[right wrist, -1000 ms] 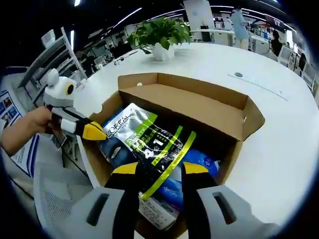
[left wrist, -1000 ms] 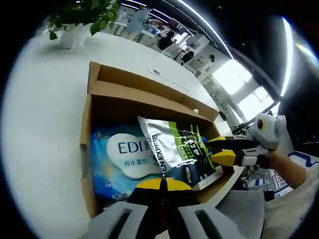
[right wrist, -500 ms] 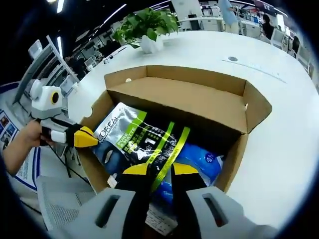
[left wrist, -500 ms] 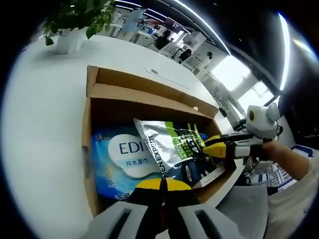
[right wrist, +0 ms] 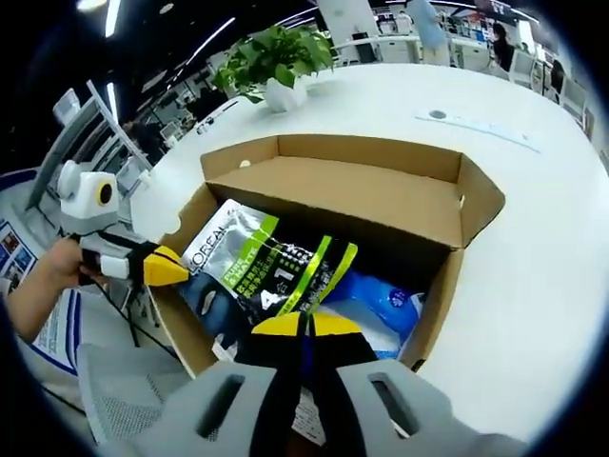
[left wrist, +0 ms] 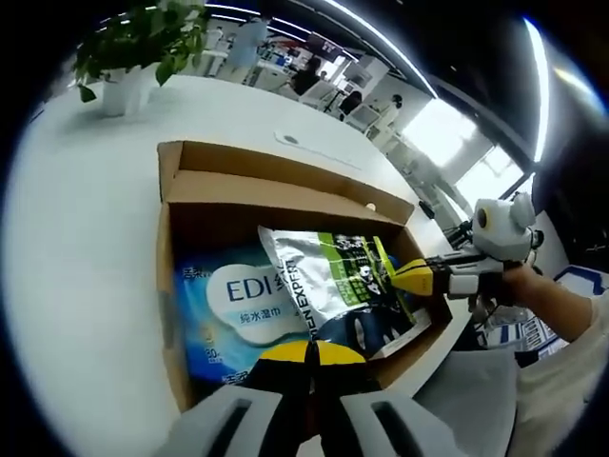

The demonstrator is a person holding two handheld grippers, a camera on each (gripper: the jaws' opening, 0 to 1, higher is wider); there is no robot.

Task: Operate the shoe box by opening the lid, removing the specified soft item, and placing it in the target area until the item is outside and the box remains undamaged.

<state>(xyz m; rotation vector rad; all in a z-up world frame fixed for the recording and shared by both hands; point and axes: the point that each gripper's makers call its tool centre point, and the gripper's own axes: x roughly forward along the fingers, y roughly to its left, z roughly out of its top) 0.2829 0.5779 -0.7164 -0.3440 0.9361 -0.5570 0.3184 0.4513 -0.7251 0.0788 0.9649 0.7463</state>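
Note:
An open cardboard box stands on the white table, its lid flap folded back. Inside lies a blue wet-wipe pack. A silver, green and black soft pouch lies partly on top of it. My right gripper is shut on the pouch's near edge; in the left gripper view that gripper comes in from the right and touches the pouch's side. My left gripper is shut with nothing visible between its jaws, at the box's side wall.
A potted green plant stands on the white table beyond the box. A person's hand holds each gripper. Desks, chairs and people fill the office behind.
My right gripper's jaws have come together on the pouch's edge; a second ago they stood open over it. The left gripper has stayed shut near the box wall.

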